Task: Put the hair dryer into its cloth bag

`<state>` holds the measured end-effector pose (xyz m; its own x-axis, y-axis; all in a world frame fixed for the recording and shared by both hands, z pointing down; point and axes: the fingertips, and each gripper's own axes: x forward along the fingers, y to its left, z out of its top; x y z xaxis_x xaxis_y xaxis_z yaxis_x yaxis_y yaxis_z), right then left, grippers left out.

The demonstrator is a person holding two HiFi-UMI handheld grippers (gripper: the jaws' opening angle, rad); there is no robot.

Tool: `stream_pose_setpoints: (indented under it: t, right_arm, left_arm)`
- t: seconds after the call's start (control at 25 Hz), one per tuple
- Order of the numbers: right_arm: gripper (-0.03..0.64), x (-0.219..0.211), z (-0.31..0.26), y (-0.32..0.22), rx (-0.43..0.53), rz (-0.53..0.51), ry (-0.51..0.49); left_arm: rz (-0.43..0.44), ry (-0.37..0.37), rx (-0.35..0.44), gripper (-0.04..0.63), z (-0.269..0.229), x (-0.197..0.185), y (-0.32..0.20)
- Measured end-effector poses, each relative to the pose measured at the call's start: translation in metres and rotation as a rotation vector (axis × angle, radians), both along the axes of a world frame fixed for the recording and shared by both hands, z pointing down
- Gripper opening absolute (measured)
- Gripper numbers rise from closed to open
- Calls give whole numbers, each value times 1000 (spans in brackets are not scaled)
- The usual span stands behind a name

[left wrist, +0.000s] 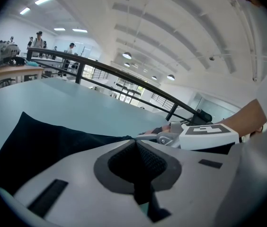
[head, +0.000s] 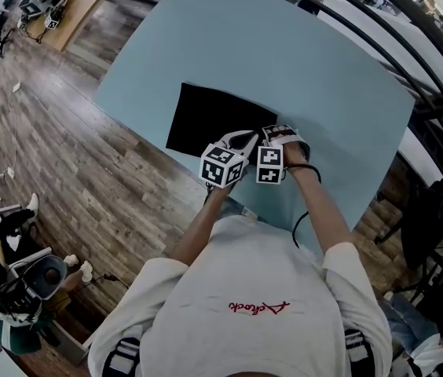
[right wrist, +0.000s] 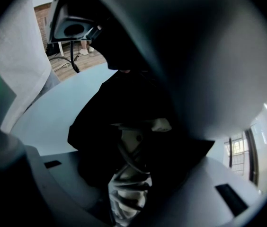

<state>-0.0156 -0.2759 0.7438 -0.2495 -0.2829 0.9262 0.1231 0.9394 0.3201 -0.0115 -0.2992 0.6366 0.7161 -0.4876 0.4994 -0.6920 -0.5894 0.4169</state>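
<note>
Left gripper [left wrist: 136, 150], jaws closed on the near edge of the black cloth bag [head: 206, 120], holds its mouth up. Right gripper [right wrist: 132, 183], jaws clamped on the cord-wrapped white hair dryer [right wrist: 134, 141], has it partly inside the bag. Full insertion apparently remains.

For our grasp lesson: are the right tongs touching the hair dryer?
Touching. The right gripper view shows the right tongs clamped on the cord-wrapped hair dryer, inside the cloth bag.

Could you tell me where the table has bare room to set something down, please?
Bare table lies beyond the cloth bag, up to the far edge, and to its right. The near edge is crowded by the left gripper and right gripper.
</note>
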Motion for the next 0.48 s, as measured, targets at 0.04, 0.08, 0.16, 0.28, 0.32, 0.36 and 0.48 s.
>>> stream_pose_setpoints:
  t: [0.04, 0.08, 0.16, 0.28, 0.32, 0.36, 0.48]
  right_arm:
    - [179, 0, -1, -1, -4, 11, -13]
    - [196, 1, -3, -2, -11, 23, -24]
    - [241, 4, -6, -4, -26, 42, -43]
    - [268, 13, -9, -4, -44, 59, -57]
    - [273, 17, -9, -4, -49, 61, -54]
    - [278, 22, -9, -3, -52, 63, -48]
    - [290, 44, -6, -3, -61, 89, -24]
  left_arm:
    - [0, -1, -1, 12, 0, 0, 0]
    - [0, -2, -2, 12, 1, 0, 0]
    - [1, -3, -5, 12, 2, 1, 1]
    - [6, -4, -7, 12, 3, 3, 1]
    - [8, -5, -7, 12, 3, 4, 1]
    - [10, -6, -7, 12, 3, 5, 1]
    - [15, -10, -13, 12, 6, 8, 3]
